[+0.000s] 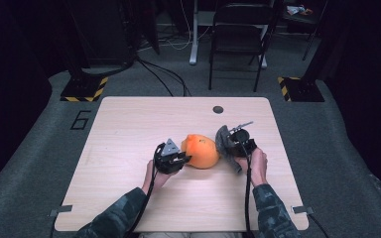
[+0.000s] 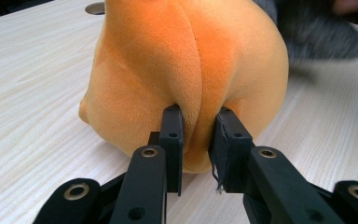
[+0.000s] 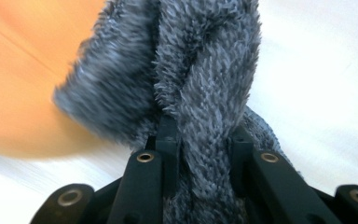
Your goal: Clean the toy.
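Observation:
An orange plush toy (image 1: 201,150) lies near the middle of the light wooden table (image 1: 129,129). My left gripper (image 1: 184,158) is at its left side, shut on a fold of the orange plush (image 2: 198,88), with the black jaws pinching the fabric. A grey fuzzy cloth (image 1: 225,144) hangs against the toy's right side. My right gripper (image 1: 235,144) is shut on the grey cloth (image 3: 205,93), which bulges up between its jaws; the orange toy (image 3: 18,84) shows blurred at the left behind it.
A round cable hole (image 1: 218,109) sits near the table's far edge. Beyond the table stand a dark chair (image 1: 238,39), floor cables and two stands with yellow-black striped bases (image 1: 84,89).

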A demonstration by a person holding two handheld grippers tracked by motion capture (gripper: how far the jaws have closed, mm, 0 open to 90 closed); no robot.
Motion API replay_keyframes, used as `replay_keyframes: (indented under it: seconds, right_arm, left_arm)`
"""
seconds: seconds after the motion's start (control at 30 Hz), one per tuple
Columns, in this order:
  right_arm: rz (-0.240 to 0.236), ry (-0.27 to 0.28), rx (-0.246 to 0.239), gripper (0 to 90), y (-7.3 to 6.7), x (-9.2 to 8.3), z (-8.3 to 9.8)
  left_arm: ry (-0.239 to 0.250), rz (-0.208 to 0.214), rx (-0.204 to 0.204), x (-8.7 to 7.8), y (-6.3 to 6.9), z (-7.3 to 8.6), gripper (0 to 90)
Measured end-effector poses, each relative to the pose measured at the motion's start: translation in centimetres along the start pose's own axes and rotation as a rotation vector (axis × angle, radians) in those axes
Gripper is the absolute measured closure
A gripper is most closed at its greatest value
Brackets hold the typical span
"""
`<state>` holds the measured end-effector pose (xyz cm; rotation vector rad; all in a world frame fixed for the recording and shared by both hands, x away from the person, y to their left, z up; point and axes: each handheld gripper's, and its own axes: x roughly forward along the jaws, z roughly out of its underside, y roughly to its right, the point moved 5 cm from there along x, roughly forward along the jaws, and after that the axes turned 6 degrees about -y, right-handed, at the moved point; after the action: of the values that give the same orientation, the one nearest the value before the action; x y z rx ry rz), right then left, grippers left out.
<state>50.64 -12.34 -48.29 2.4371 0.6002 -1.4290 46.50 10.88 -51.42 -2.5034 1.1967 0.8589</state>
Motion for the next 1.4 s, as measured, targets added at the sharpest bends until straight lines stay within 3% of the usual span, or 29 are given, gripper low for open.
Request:
replay_keyframes:
  seconds: [0.1, 0.17, 0.23, 0.3, 0.33, 0.37, 0.4, 0.53, 0.63, 0.67, 0.73, 0.77, 0.87, 1.0, 1.17, 1.33, 1.4]
  right_arm:
    - [-0.052, 0.103, -0.031, 72.8, -1.6, -3.1, -1.4]
    - [-0.085, 0.117, -0.06, 72.8, -2.9, -3.9, -1.7]
    - [-0.104, 0.075, -0.105, 72.8, -4.2, -3.3, -1.7]
    - [-0.076, 0.028, -0.136, 73.1, -5.1, -1.8, -1.5]
    - [-0.051, 0.03, -0.142, 73.2, -5.3, -0.9, -1.4]
    - [-0.055, 0.036, -0.134, 73.2, -5.4, -0.6, -1.4]
    - [-0.062, 0.042, -0.114, 73.2, -5.4, -0.6, -1.4]
    - [-0.051, 0.067, -0.127, 73.2, -5.3, -0.6, -1.4]
    - [-0.05, 0.069, -0.123, 73.2, -5.2, -0.6, -1.5]
    - [-0.047, 0.073, -0.122, 73.2, -5.2, -0.5, -1.5]
    - [-0.042, 0.075, -0.118, 73.2, -5.4, -0.5, -1.6]
    - [-0.036, 0.08, -0.137, 73.2, -5.4, -0.5, -1.6]
    - [-0.03, 0.09, -0.124, 73.1, -5.6, -0.6, -1.6]
    - [-0.036, 0.095, -0.118, 73.1, -5.5, -0.9, -1.7]
    - [-0.028, 0.114, -0.143, 73.0, -5.8, -2.2, -2.3]
    - [-0.046, 0.162, -0.191, 73.1, -7.4, -5.1, -3.1]
    - [-0.047, 0.177, -0.216, 73.0, -8.2, -5.6, -3.3]
  left_arm:
    - [-0.004, 0.002, 0.009, 0.0, 0.0, -0.1, 74.9]
    - [0.004, -0.002, 0.007, 0.1, -0.1, -0.2, 74.7]
    - [-0.003, 0.006, 0.007, 0.0, -0.1, -0.1, 73.6]
    - [-0.014, 0.001, 0.019, 0.2, -0.2, 0.0, 69.1]
    - [-0.036, -0.002, 0.038, 0.1, -0.2, 0.0, 63.0]
    - [-0.043, -0.009, 0.045, 0.0, -0.2, 0.0, 57.6]
    - [-0.047, -0.021, 0.062, -0.1, -0.2, -0.1, 53.3]
    - [-0.069, -0.06, 0.109, 0.4, 0.5, -0.1, 41.4]
    - [-0.075, -0.11, 0.165, 1.0, 1.2, 0.3, 34.7]
    - [-0.077, -0.146, 0.203, 1.4, 1.4, 0.5, 33.0]
    - [-0.075, -0.19, 0.234, 1.7, 1.6, 0.7, 35.4]
    - [-0.068, -0.193, 0.23, 1.7, 1.6, 0.8, 40.4]
    - [-0.062, -0.176, 0.191, 1.5, 1.2, 0.7, 58.7]
    - [-0.048, -0.149, 0.157, 1.3, 1.0, 0.4, 69.4]
    - [-0.054, -0.114, 0.111, 0.2, 0.7, 0.1, 74.2]
    - [-0.024, -0.066, 0.054, -1.3, 1.1, -1.2, 75.2]
    - [-0.023, -0.037, 0.038, -1.0, 1.6, -1.3, 75.1]
